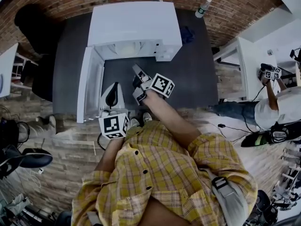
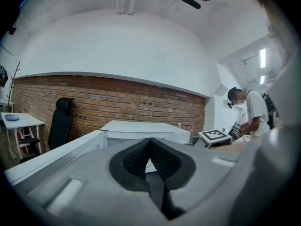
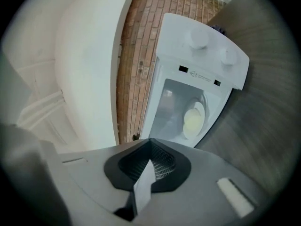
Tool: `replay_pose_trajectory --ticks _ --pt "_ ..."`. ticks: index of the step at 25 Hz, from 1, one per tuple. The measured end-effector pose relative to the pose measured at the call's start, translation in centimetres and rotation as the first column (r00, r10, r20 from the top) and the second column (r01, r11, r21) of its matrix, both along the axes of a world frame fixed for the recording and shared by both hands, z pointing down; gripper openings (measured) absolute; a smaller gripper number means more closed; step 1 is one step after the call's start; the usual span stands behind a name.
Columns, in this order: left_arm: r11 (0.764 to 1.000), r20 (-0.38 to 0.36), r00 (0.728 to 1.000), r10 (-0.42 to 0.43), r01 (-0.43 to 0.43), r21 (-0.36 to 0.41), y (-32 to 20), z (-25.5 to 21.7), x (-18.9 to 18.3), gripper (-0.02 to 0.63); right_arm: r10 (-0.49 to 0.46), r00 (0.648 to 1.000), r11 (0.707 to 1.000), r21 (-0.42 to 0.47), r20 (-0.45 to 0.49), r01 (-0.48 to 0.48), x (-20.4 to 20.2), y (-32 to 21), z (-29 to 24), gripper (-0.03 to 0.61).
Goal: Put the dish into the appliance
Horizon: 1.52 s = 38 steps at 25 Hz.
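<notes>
The white appliance (image 1: 136, 27) stands on a dark mat with its door (image 1: 91, 84) swung open to the left. In the right gripper view a pale round dish (image 3: 194, 120) lies inside the appliance's cavity (image 3: 176, 109). My right gripper (image 1: 137, 79) hovers in front of the opening, rolled on its side, jaws shut with nothing in them (image 3: 150, 147). My left gripper (image 1: 114, 87) hangs lower and nearer to me, beside the open door, jaws shut and empty (image 2: 150, 142). From it I see the appliance (image 2: 146, 128) straight ahead.
A second person (image 1: 277, 102) with grippers stands at the right beside a white table (image 1: 244, 60). Two bottles (image 1: 203, 7) stand behind the appliance. A black chair (image 1: 33, 27) and another white table (image 2: 19, 120) are at the left. The floor is brick-patterned.
</notes>
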<state>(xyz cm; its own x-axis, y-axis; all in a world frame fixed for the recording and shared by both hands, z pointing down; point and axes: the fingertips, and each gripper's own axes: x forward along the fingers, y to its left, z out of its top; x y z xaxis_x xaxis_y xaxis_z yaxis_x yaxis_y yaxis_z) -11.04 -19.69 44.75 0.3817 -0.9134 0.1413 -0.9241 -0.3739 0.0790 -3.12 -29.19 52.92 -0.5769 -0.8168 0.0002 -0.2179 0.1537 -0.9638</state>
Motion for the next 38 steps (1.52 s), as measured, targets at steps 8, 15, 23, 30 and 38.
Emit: replay_pose_trajectory --ticks 8,15,23,30,38 --pt "1.0 -0.016 1.0 0.002 -0.002 0.007 0.1 -0.4 0.2 -0.002 -0.03 0.977 0.987 0.151 -0.209 0.063 0.5 1.9 -3.5 -0.009" --pt "1.0 -0.026 1.0 0.004 -0.003 0.008 0.0 -0.6 0.6 -0.002 -0.045 0.908 0.953 0.254 -0.416 0.164 0.0 3.8 -6.2 -0.009" --pt "1.0 -0.029 0.999 0.023 -0.022 0.01 -0.6 -0.8 1.3 -0.002 0.035 0.8 0.91 0.349 -0.599 0.222 0.4 4.8 -8.0 -0.008" --pt "0.999 -0.037 0.999 0.038 -0.037 0.017 -1.0 -1.3 1.6 -0.002 0.102 0.691 0.862 0.41 -0.715 0.297 -0.5 6.0 -9.6 -0.006" --pt "0.999 -0.042 0.998 0.047 -0.046 0.026 -0.9 -1.5 1.9 -0.002 0.204 0.572 0.803 0.47 -0.794 0.367 -1.1 7.5 -10.7 -0.005"
